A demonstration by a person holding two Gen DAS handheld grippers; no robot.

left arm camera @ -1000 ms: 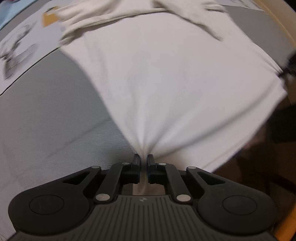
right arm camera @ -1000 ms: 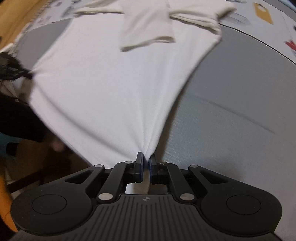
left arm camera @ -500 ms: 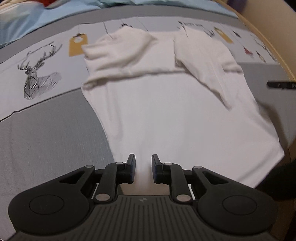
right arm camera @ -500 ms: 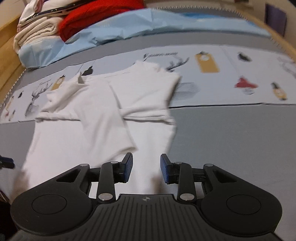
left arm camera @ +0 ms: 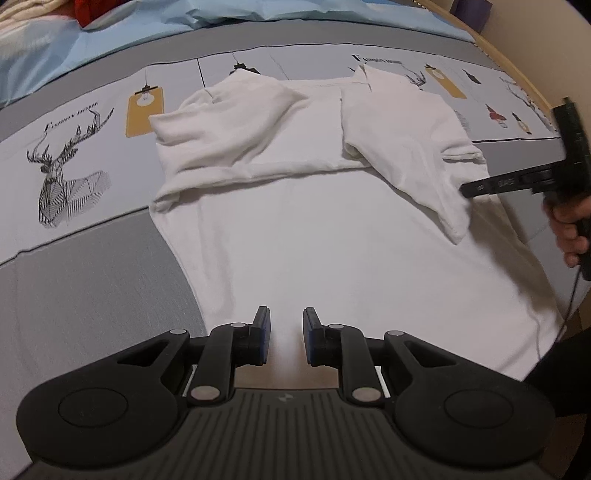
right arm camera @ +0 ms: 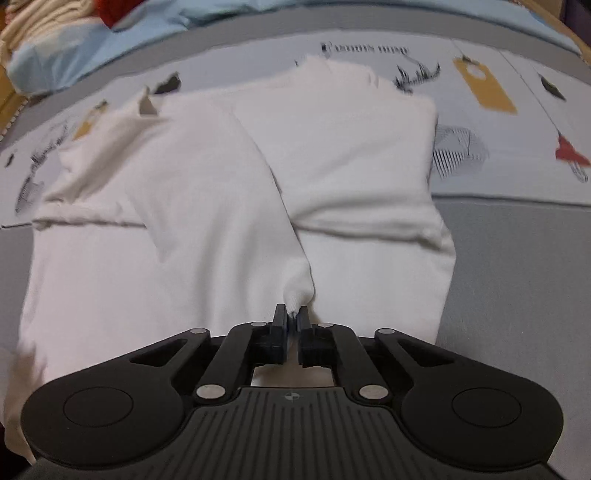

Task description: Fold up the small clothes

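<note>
A white shirt (left arm camera: 314, 229) lies flat on the bed, both sleeves folded in over its chest. In the right wrist view my right gripper (right arm camera: 293, 316) is shut on the cuff end of the right sleeve (right arm camera: 221, 184), which rises in a small peak at the pads. The left wrist view shows that same gripper (left arm camera: 467, 190) from the side, a hand (left arm camera: 569, 225) around its handle. My left gripper (left arm camera: 286, 332) hangs open above the shirt's hem, near the middle, with nothing between its fingers. The left sleeve (left arm camera: 229, 122) rests untouched.
The grey bedspread (left arm camera: 92, 295) has a pale band printed with a deer (left arm camera: 59, 177) and yellow tags. A light blue blanket (left arm camera: 258, 14), red cloth (right arm camera: 110, 11) and cream cloth (right arm camera: 44, 18) lie at the far side. A wooden bed edge (left arm camera: 524, 59) curves along the right.
Both grippers let go of the hem corners and the shirt dropped flat. The left gripper rose and stayed open. The right gripper moved up to the right sleeve's cuff and shut on it.
</note>
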